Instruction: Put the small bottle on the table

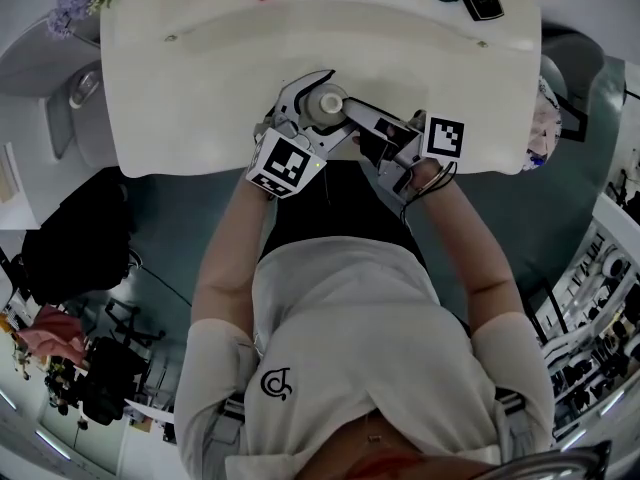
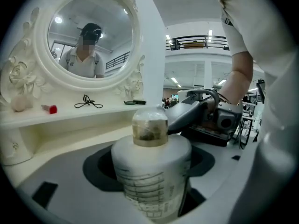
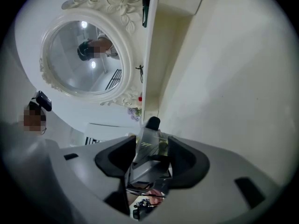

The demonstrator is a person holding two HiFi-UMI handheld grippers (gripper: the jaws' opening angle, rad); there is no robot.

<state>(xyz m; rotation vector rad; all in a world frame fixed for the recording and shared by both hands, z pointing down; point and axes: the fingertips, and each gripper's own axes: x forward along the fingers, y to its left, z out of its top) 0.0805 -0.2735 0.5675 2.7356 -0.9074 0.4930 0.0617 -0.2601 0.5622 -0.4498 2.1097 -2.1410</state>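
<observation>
Running this one remotely, here's where I'm at. The small white plastic bottle (image 2: 152, 171) is clamped round its body by the left gripper (image 1: 315, 108). It's standing upright over the white dressing table (image 1: 200, 88), a bit in from the table's near edge and roughly mid-width.

I can't tell whether its base is touching the tabletop, since none of my views show underneath it.

The right gripper (image 3: 150, 153) comes in along the table's near edge from the right side. Its jaws sit either side of the bottle's clear cap (image 2: 149, 125), and they look pinched onto it, not just hovering.

What matters for the put-down, I reckon, is that the bottle's long axis is vertical and the table is straight below. The left gripper has the body, so it should do the lowering. The right one only has the cap.
</observation>
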